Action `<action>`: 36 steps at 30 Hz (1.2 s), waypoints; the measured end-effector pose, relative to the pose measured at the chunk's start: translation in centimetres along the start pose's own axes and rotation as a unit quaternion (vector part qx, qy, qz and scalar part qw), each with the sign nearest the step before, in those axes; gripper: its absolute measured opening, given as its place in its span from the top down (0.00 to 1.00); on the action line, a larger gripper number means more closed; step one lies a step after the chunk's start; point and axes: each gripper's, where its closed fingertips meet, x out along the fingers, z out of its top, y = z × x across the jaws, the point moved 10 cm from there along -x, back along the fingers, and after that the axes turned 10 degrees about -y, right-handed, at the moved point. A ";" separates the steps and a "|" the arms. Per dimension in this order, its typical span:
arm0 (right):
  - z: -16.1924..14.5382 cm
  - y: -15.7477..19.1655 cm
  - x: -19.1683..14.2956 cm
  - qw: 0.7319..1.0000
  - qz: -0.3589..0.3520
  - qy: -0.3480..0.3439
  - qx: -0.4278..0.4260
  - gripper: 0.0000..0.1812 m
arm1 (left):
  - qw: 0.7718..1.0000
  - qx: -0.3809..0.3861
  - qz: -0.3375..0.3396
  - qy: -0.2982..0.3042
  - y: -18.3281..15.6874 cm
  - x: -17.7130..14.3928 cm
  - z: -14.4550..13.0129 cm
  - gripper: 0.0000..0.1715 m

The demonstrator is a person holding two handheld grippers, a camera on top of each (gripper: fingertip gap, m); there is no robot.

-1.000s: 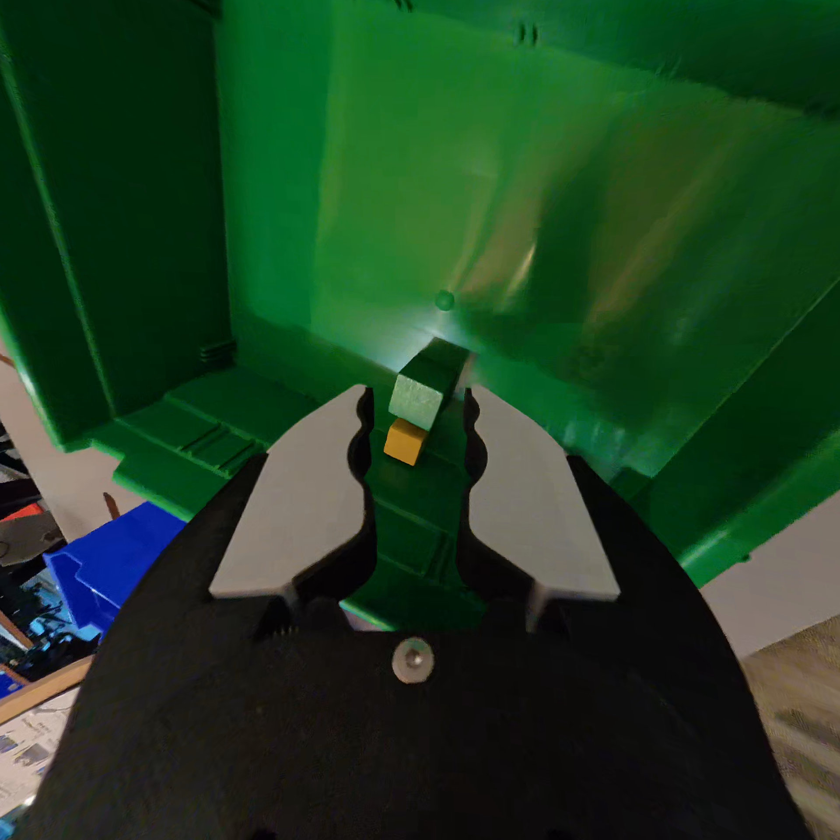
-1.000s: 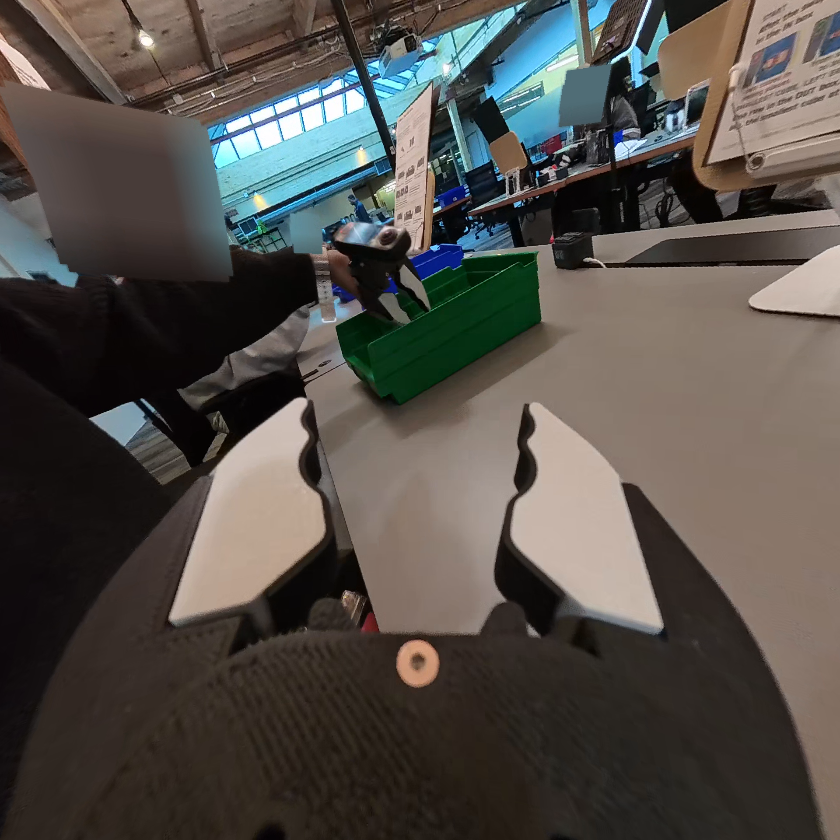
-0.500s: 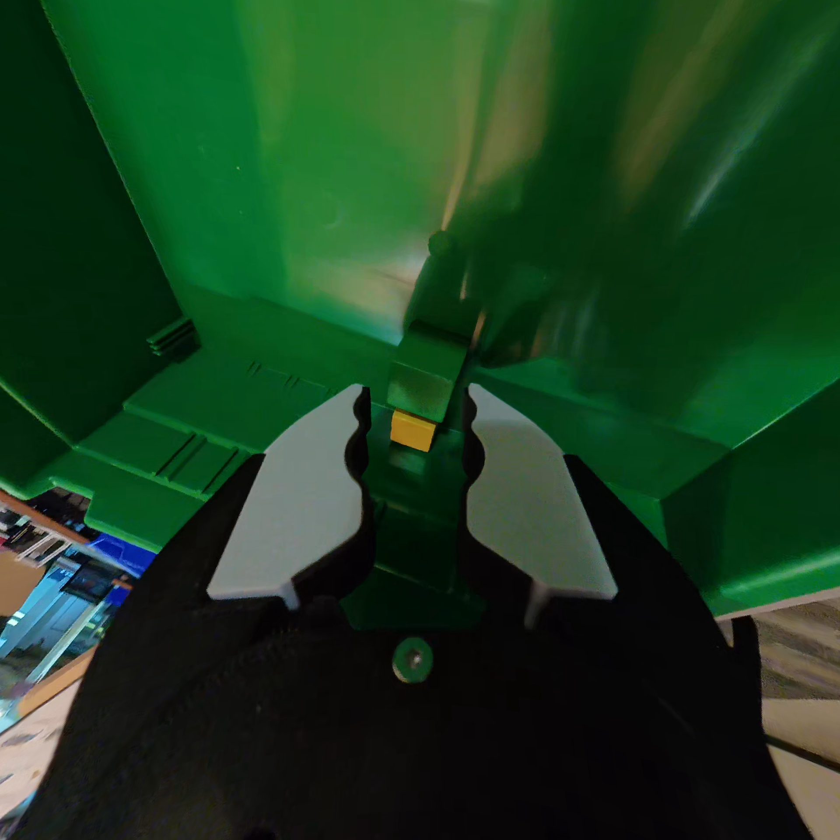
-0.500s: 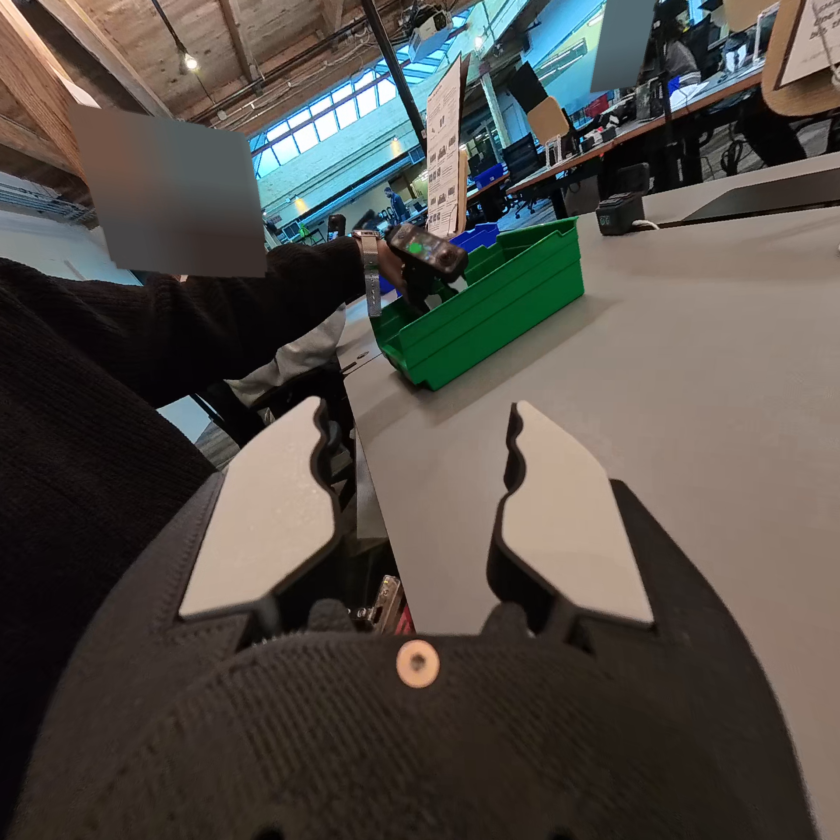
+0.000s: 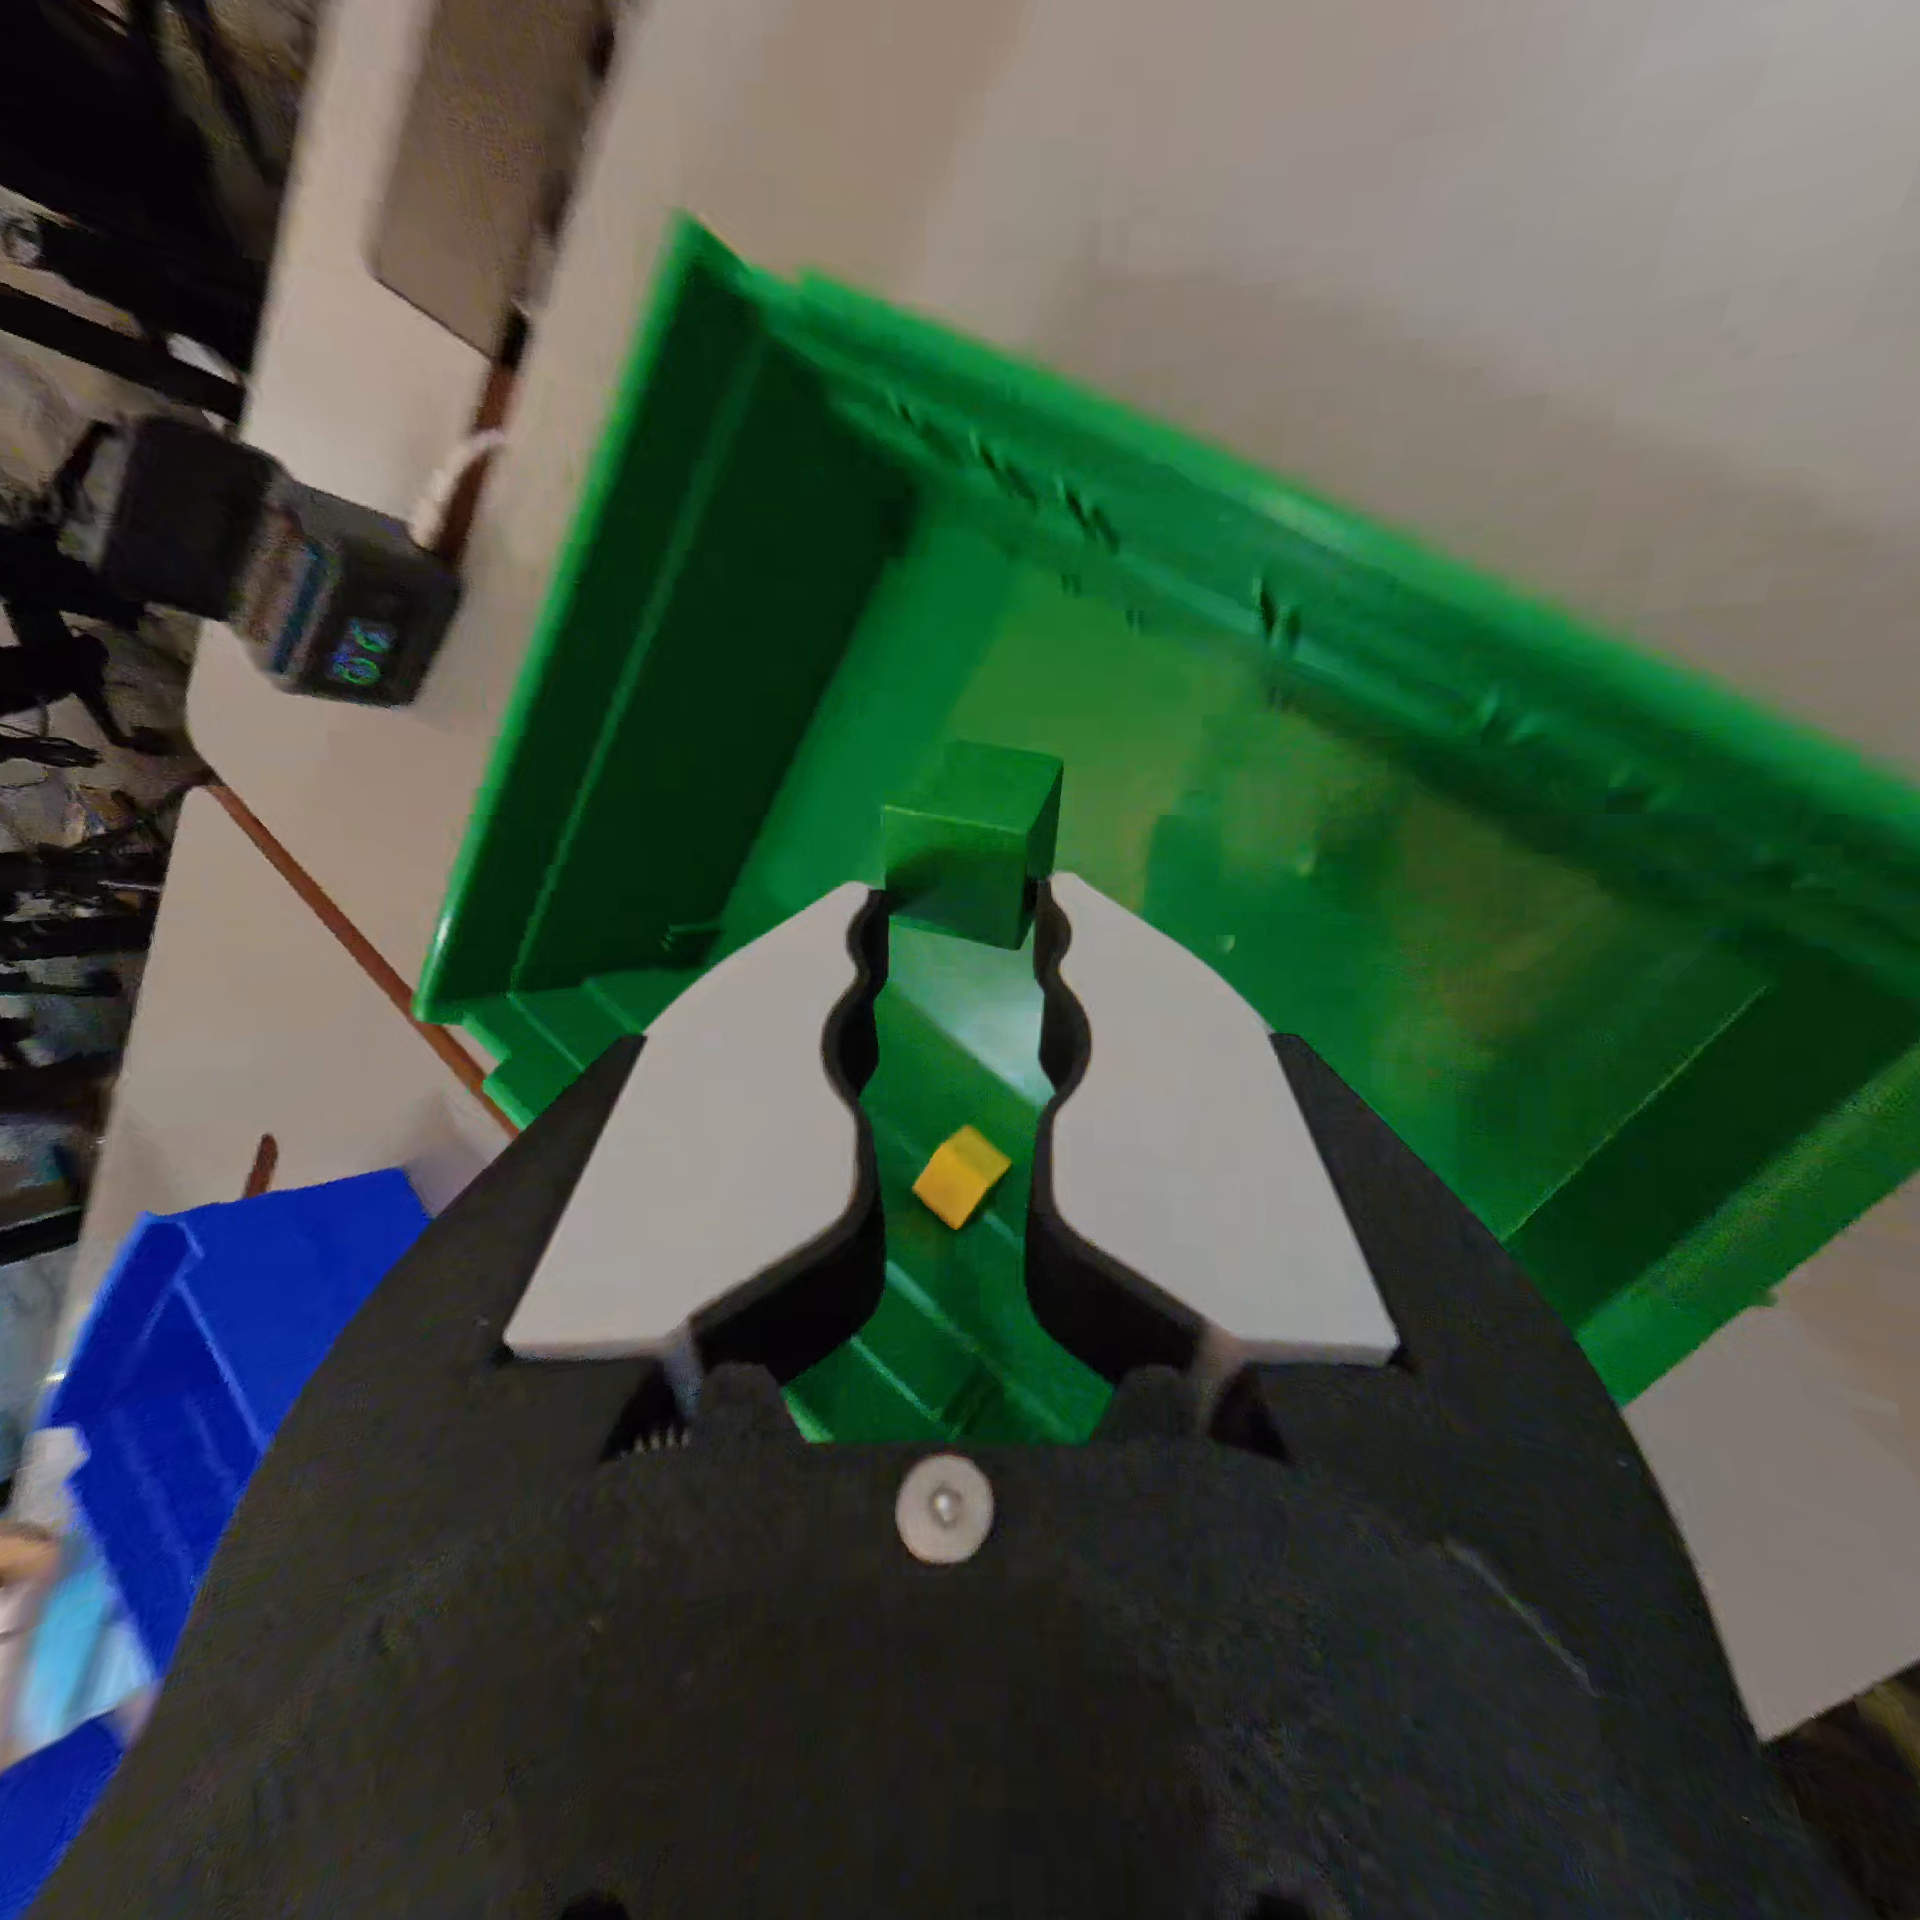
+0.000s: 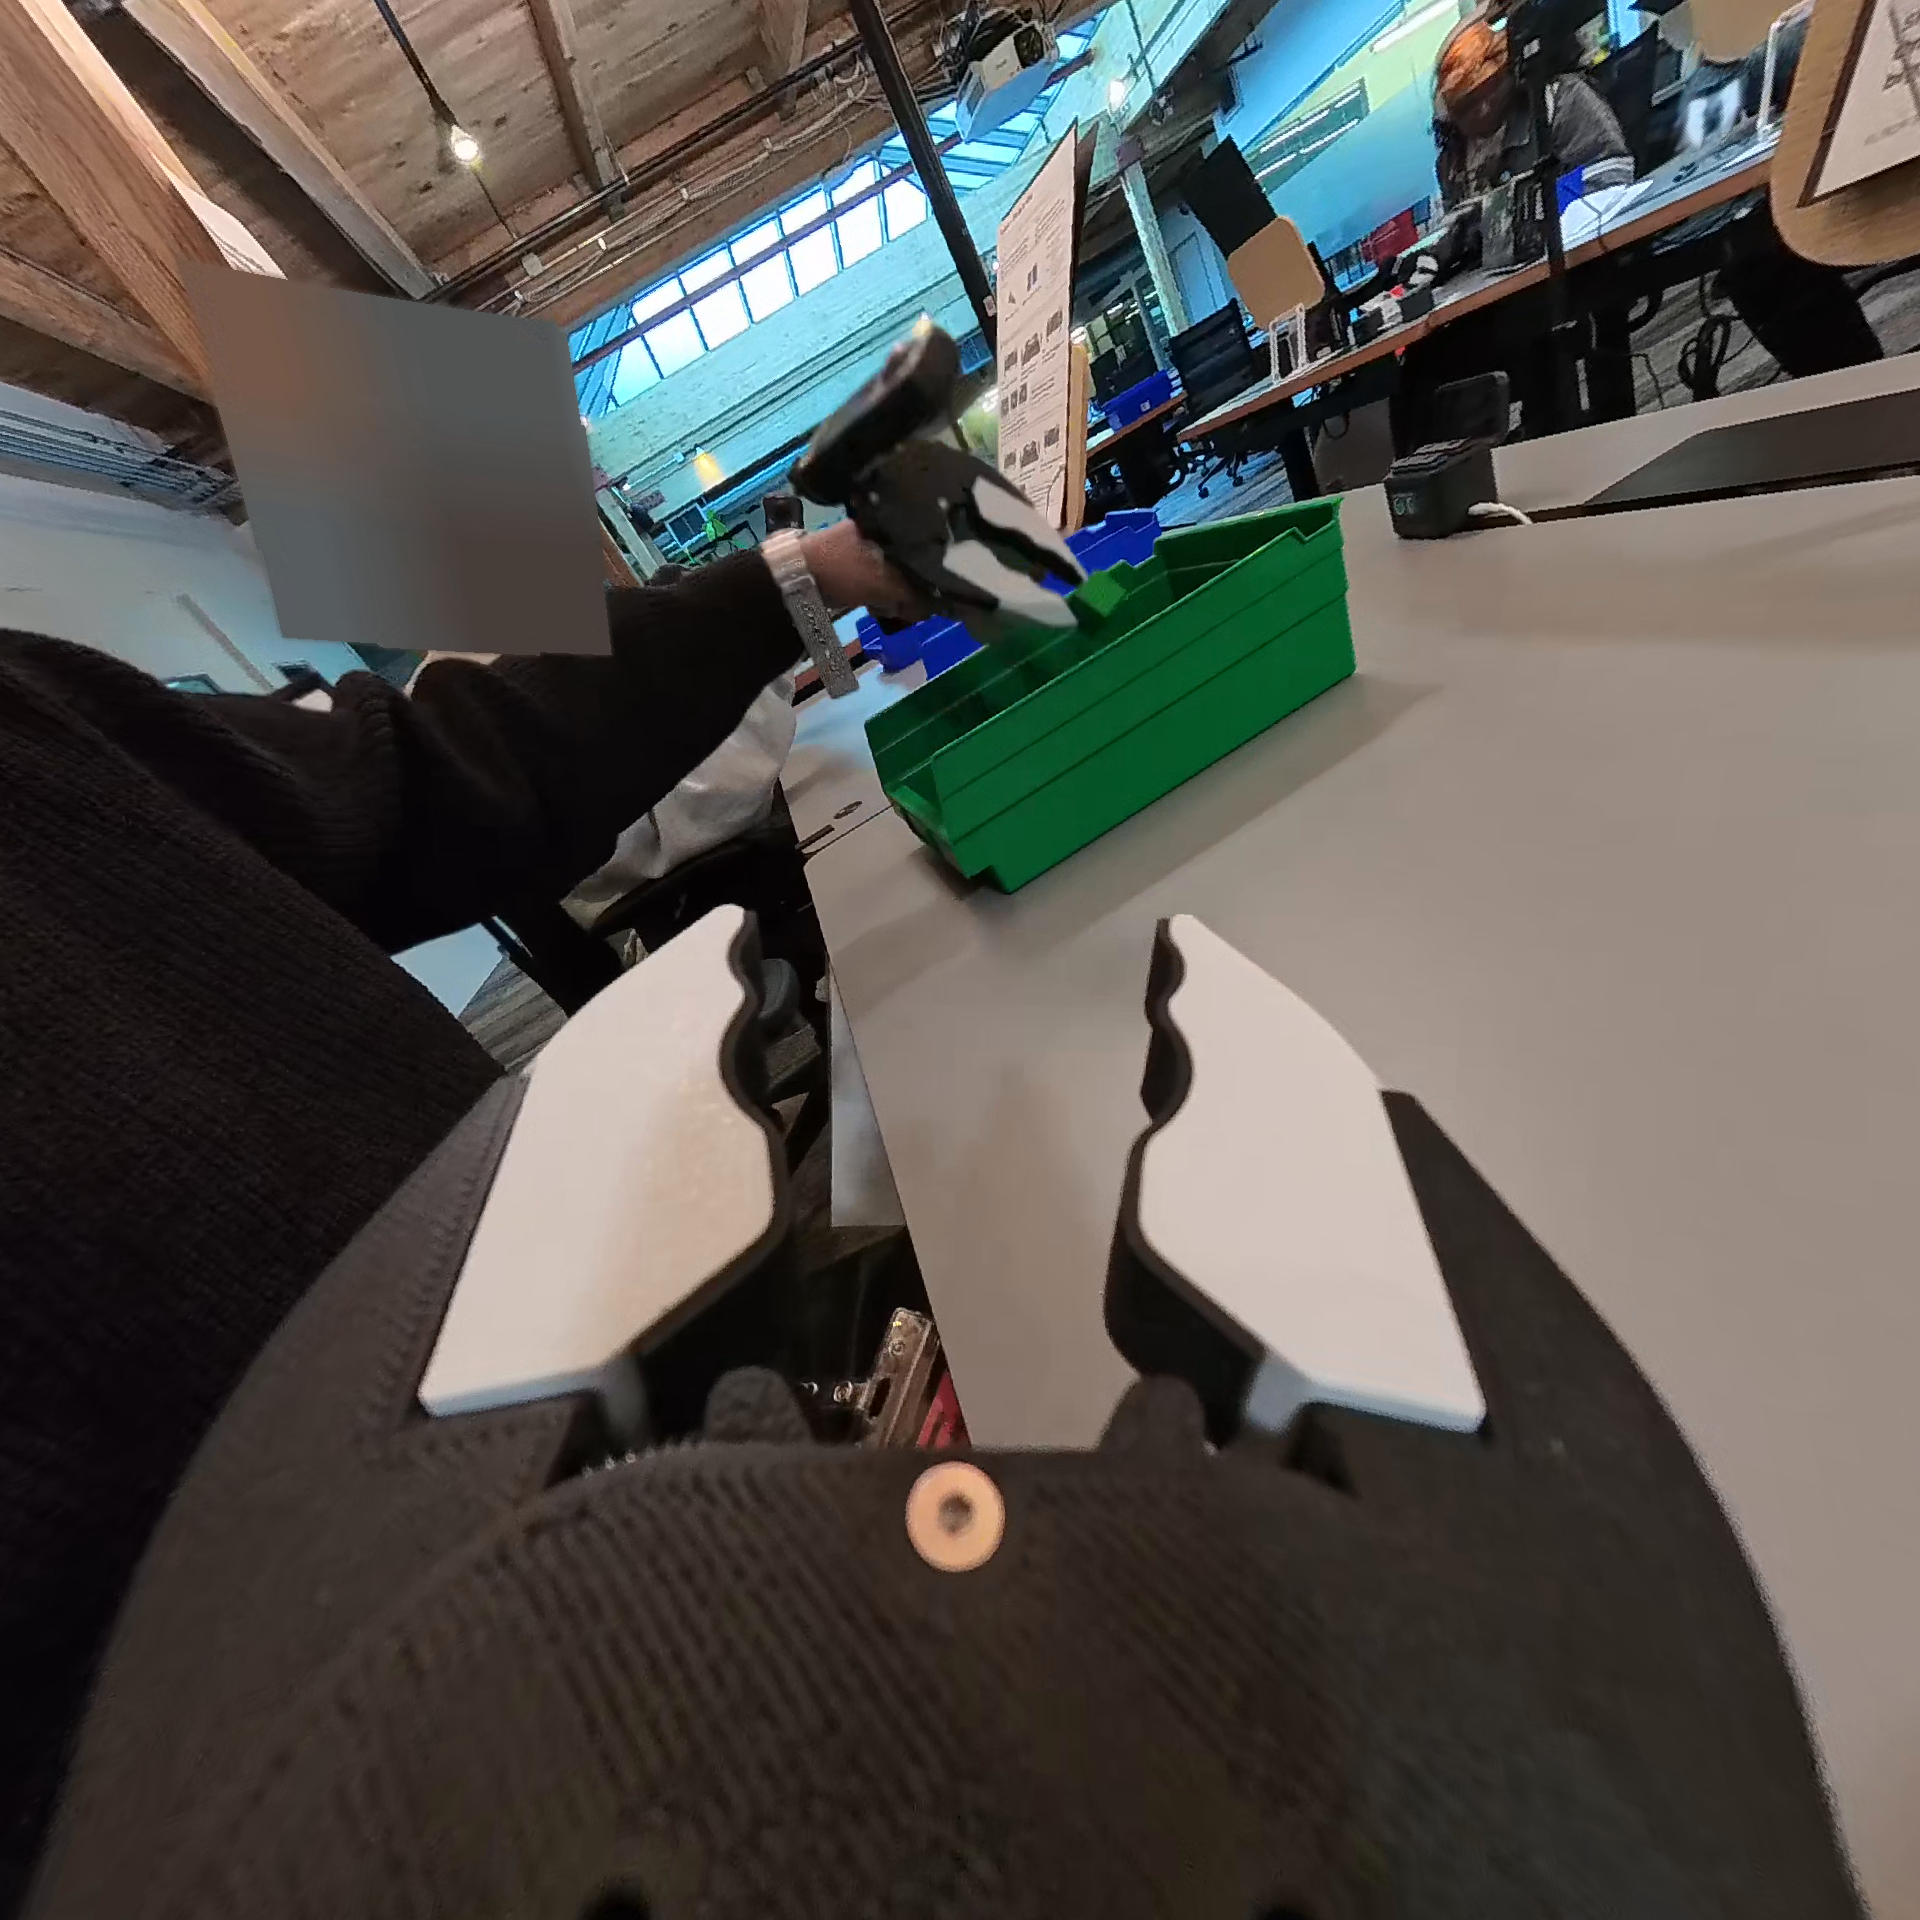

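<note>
My left gripper (image 5: 956, 902) is shut on a green cube (image 5: 971, 844), held at the fingertips above a green plastic bin (image 5: 1455, 665). A small yellow cube (image 5: 958, 1176) lies on the bin floor below the fingers. In the right wrist view the left gripper (image 6: 1060, 608) shows with the green cube (image 6: 1101, 594) just above the bin (image 6: 1122, 717). My right gripper (image 6: 951, 951) is open and empty, low over the near edge of the grey table (image 6: 1558, 935), far from the bin.
A blue bin (image 5: 208, 1382) sits left of the green one. A small black device with a lit display (image 5: 312, 603) stands on the table behind it, also in the right wrist view (image 6: 1439, 499). A person's dark sleeve (image 6: 416, 769) reaches across.
My left gripper has lifted out of the bin with the green cube; the yellow cube stayed on the bin floor. The right gripper has shifted slightly and stays open.
</note>
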 end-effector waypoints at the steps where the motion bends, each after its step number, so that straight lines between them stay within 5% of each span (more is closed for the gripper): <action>1: 0.0 0.0 0.0 1.000 0.000 0.000 0.002 0.61 | 0.999 -0.027 0.006 -0.023 0.1 -0.7 0.6 0.83; 5: -0.1 0.0 0.0 1.000 0.004 -0.005 0.015 0.62 | 0.982 -0.141 -0.008 -0.125 0.3 -2.6 2.5 0.83; 8: 0.0 0.2 0.0 1.000 0.003 -0.007 0.013 0.62 | 0.949 -0.224 -0.050 -0.218 -0.7 -4.1 4.9 0.83; 14: 0.2 0.1 -0.1 1.000 -0.011 -0.013 0.005 0.62 | 0.887 -0.279 -0.167 -0.329 -7.1 -5.2 11.2 0.84; 24: 0.4 -0.5 -1.0 0.998 -0.025 -0.046 0.034 0.69 | 0.794 -0.313 -0.356 -0.380 -21.3 0.1 17.1 0.84; 33: -1.2 -1.0 -0.7 0.998 -0.051 0.019 -0.021 0.76 | 0.743 -0.395 -0.406 -0.356 -26.7 4.8 16.3 0.84; 36: -1.9 -1.2 -0.3 0.998 -0.061 0.027 -0.015 0.76 | 0.750 -0.379 -0.406 -0.358 -27.1 5.0 16.3 0.84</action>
